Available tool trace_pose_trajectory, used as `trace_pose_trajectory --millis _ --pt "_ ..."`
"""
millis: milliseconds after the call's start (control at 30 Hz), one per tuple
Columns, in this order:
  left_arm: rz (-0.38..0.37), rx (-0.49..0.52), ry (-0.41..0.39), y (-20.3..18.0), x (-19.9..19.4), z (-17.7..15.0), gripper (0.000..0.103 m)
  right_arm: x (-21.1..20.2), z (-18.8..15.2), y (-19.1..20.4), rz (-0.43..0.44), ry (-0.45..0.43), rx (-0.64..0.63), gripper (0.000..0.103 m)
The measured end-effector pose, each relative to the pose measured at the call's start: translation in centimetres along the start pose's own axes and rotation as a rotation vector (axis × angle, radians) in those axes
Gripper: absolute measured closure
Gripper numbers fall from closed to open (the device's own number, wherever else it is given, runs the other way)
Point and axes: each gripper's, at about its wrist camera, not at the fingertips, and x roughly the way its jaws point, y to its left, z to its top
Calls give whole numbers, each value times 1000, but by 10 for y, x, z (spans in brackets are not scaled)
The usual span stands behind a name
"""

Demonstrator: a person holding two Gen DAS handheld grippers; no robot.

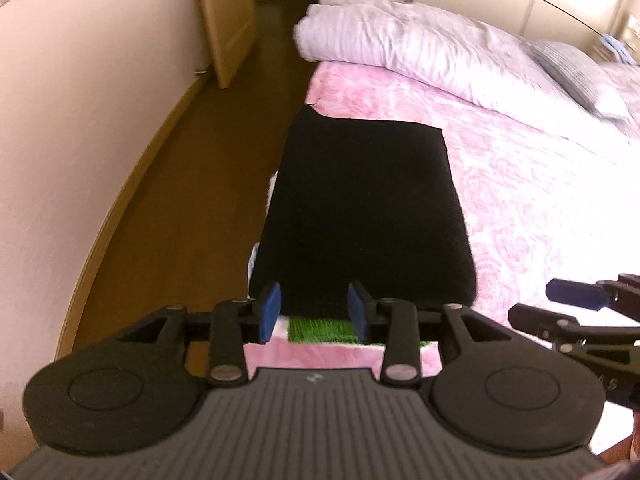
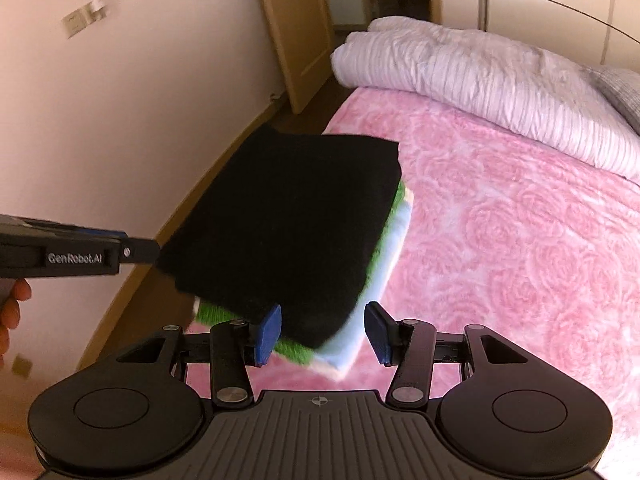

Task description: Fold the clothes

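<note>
A folded black cloth (image 1: 360,208) tops a stack at the left edge of the pink bedspread (image 1: 520,208). Under it show a green cloth (image 1: 320,330) and pale layers. My left gripper (image 1: 315,310) is open, its blue pads either side of the black cloth's near edge. In the right wrist view the black cloth (image 2: 288,224) lies over the green cloth (image 2: 296,350) and a light blue cloth (image 2: 348,344). My right gripper (image 2: 324,332) is open at the stack's near corner. The left gripper (image 2: 152,250) touches the cloth's left side. The right gripper (image 1: 532,302) hovers to the stack's right.
A rolled pale duvet (image 2: 480,80) lies across the far end of the bed, beside a grey pillow (image 1: 580,76). Left of the bed are a strip of wooden floor (image 1: 200,180), a wall and an open wooden door (image 1: 228,20). A hand (image 2: 10,308) holds the left gripper.
</note>
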Motion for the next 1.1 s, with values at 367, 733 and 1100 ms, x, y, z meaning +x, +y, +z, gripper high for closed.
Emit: trace_pose_trajectory --millis 367,733,1100 --pt "67 -26 -86 -28 -60 -19 59 -59 -22 -1 -21 -82 -76 53" --pt "49 -6 -161 -26 -126 -57 56 -105 -47 31 -89 -144 -20 53" --pt "-30 -38 -130 -7 -163 -119 56 -145 -100 59 -87 -83 92 53"
